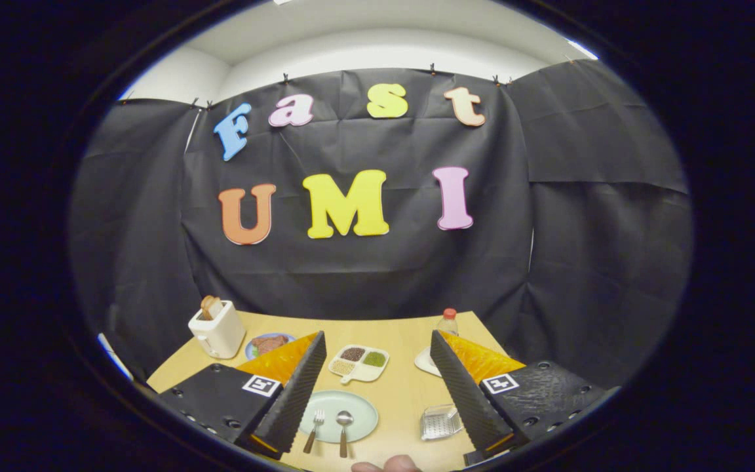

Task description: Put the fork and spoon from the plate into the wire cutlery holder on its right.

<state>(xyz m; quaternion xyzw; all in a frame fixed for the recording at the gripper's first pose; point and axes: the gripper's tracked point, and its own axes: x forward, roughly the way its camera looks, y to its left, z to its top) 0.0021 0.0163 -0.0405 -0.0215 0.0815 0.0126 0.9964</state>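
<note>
A pale green plate lies on the wooden table, low between my fingers. On it rest a fork with a brown handle and, to its right, a spoon, both pointing away from me. The wire cutlery holder sits on the table to the plate's right, close to my right finger. My gripper is held well above the table, open wide, with nothing between its fingers.
A white toaster with a slice of bread stands at the far left, with a small plate of food beside it. A divided white dish lies beyond the green plate. A bottle stands at the far right. A fingertip shows at the near edge.
</note>
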